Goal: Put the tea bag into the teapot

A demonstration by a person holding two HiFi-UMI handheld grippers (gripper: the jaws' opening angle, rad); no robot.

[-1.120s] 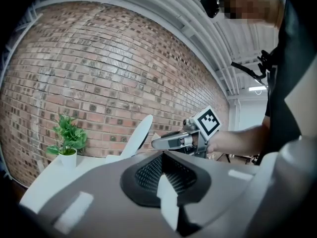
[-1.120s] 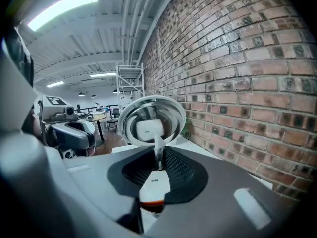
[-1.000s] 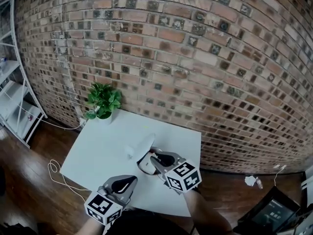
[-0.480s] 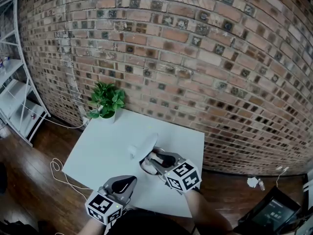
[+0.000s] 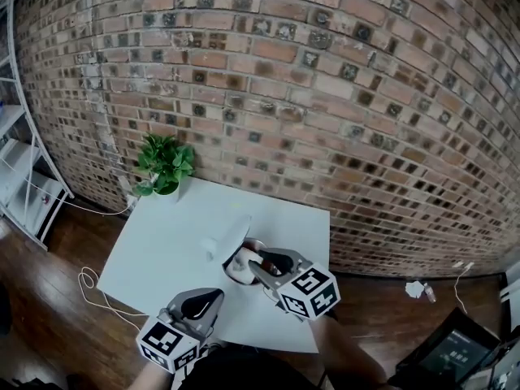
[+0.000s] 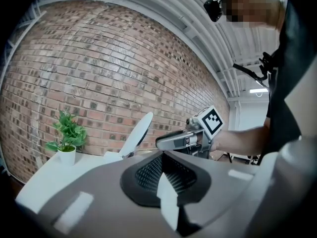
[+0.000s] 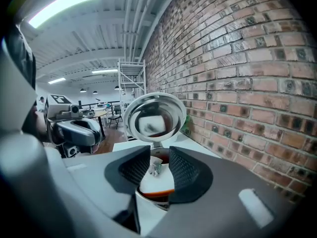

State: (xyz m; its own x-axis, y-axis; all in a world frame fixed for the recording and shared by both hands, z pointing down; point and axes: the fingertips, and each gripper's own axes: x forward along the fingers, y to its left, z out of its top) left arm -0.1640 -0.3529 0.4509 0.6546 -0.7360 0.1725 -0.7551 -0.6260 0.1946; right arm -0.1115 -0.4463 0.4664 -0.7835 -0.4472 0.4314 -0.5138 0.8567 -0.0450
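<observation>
White shelf rack (image 5: 23,187), far left, cut off by the frame edge. Pale cable (image 5: 88,281), looped on the wooden floor beside the surface (image 5: 162,250). Potted plant (image 5: 165,165), far left corner of the surface, against the brick wall (image 5: 325,96). Left claw (image 5: 210,299), near edge of the surface, well apart from the pot. Its jaws are together with nothing between them, and its own view shows only the pot's raised lid (image 6: 137,133) above its housing. Teapot (image 5: 237,268), centre of the surface, lid (image 5: 231,238) tipped up and back. In the head view its body is largely covered by the right claw, and a small white part at its left cannot be told as handle or spout. Tea bag (image 7: 157,181), a white patch inside the pot's mouth with a small crumpled bit at its far edge; its detail is hard to make out, and a brownish rim shows round it. Right claw (image 5: 262,265), just above the pot's mouth, jaws wide apart and pressing on nothing, the tea bag visible below the gap. Its marker cube (image 5: 309,292) faces up. White scrap (image 5: 416,289), on the floor to the right. Dark screen device (image 5: 455,352), near right corner, cut off.
</observation>
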